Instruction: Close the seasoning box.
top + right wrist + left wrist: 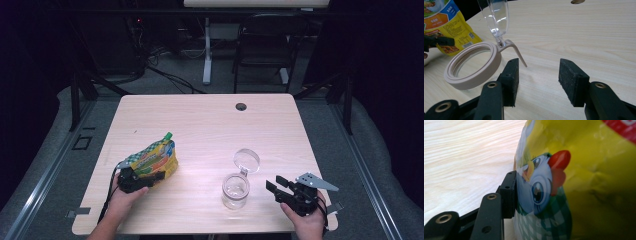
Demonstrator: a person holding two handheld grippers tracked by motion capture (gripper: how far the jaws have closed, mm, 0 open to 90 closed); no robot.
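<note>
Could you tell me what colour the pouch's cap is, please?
Green; the pouch's cap shows best in the high view.

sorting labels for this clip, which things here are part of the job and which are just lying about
In the job:
- yellow snack pouch with green cap, pressed by the left gripper
- clear glass jar with beige rim, its hinged clear lid open
- right gripper, fingers apart beside the jar

Just about:
- black chair behind the wooden table
- white desk leg
- floor cables
</note>
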